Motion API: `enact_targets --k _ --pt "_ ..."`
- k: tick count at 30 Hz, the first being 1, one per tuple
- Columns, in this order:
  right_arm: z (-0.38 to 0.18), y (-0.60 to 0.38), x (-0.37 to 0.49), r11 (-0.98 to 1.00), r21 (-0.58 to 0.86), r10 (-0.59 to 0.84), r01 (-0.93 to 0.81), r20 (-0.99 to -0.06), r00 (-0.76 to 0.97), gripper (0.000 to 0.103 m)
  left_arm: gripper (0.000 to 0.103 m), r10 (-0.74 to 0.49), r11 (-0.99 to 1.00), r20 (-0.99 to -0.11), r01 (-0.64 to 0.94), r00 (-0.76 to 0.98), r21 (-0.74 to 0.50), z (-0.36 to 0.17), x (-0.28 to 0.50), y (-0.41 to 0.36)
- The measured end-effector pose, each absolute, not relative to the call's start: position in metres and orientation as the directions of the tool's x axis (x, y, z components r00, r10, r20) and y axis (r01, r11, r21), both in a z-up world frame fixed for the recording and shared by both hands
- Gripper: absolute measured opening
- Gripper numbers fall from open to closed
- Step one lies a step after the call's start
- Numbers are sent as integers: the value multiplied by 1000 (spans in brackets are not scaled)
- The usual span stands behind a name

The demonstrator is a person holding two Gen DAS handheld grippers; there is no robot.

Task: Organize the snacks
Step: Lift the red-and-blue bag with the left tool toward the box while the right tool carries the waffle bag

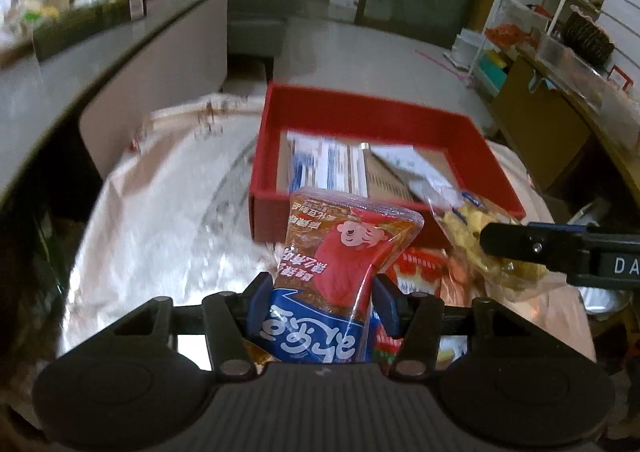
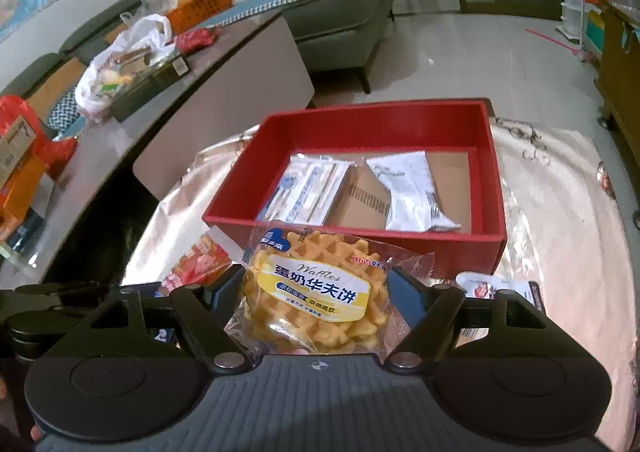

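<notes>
A: In the left wrist view, what do we have in the left gripper [image 1: 322, 302]?

B: We have its fingers clamped narrow on a red and blue snack pouch [image 1: 340, 268], low in the middle of the frame, just in front of the red box [image 1: 360, 120].

A: And the right gripper [image 2: 316, 292]?

B: In the right wrist view, we see its fingers pressed on either side of a wrapped waffle [image 2: 320, 292] at lower centre, held wider than the left.

A: Where does the box sit?

B: On the shiny covered tabletop [image 2: 560, 232], mid-frame. We see a blue-and-white packet [image 2: 308, 188] and a white packet [image 2: 416, 192] lying inside. More snacks [image 2: 196, 264] lie at its near wall.
</notes>
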State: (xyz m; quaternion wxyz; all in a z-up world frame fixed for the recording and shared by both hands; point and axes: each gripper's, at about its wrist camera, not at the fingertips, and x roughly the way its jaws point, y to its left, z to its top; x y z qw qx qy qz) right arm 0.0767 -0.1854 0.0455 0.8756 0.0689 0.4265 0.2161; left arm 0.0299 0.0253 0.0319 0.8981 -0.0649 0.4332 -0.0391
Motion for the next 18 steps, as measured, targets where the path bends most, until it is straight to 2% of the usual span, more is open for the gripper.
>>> enact_targets --k 18 --pt "65 -204 97 904 318 428 -287 -660 618 82 48 -57 998 -672 36 738 -45 57 64 -3"
